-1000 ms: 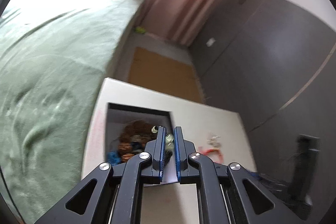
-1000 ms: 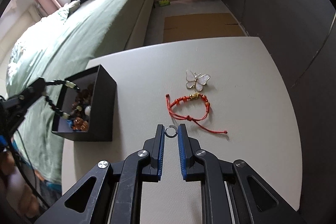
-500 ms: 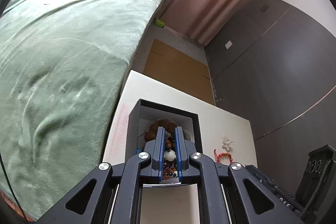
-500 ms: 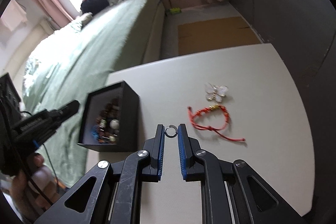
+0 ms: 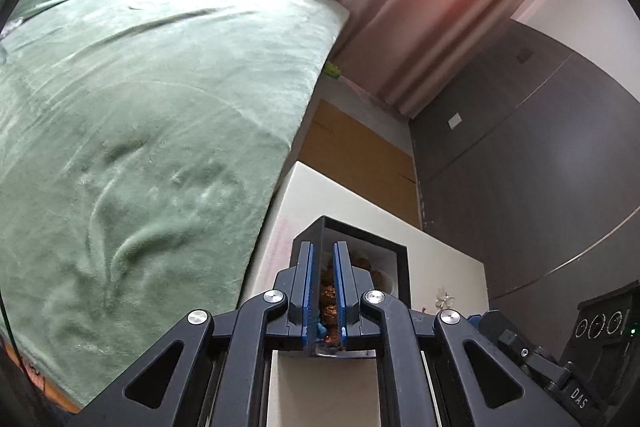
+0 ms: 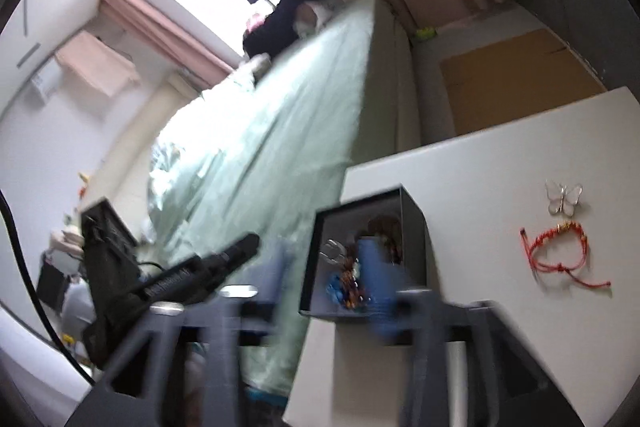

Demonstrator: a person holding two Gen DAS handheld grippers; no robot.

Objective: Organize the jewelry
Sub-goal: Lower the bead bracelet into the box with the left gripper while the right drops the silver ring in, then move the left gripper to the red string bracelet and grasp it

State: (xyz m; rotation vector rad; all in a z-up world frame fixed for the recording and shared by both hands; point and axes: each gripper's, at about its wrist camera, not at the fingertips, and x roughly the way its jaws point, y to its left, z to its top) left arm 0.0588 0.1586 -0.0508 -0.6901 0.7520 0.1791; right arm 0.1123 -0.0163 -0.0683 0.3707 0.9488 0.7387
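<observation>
A black open box (image 5: 362,241) holding beaded jewelry stands at the table's left edge; it also shows in the right wrist view (image 6: 412,227). My left gripper (image 5: 327,247) is above the box, jaws nearly together with a narrow gap and nothing between them. My right gripper (image 6: 320,259) is motion-blurred over the box, jaws wide apart; a small silver ring (image 6: 334,251) shows between them at the box. A red cord bracelet (image 6: 560,251) and a butterfly brooch (image 6: 564,199) lie on the white table (image 6: 500,167).
A bed with a green blanket (image 5: 140,87) runs along the table's left side. Brown cardboard (image 5: 360,155) lies on the floor beyond the table. Dark wall panels stand to the right. The left gripper's body (image 6: 180,279) sits left of the box.
The beaded bracelet has left my left gripper and lies in the box. My right gripper swung left from the table's middle to the box and opened wide, the ring now loose at the box.
</observation>
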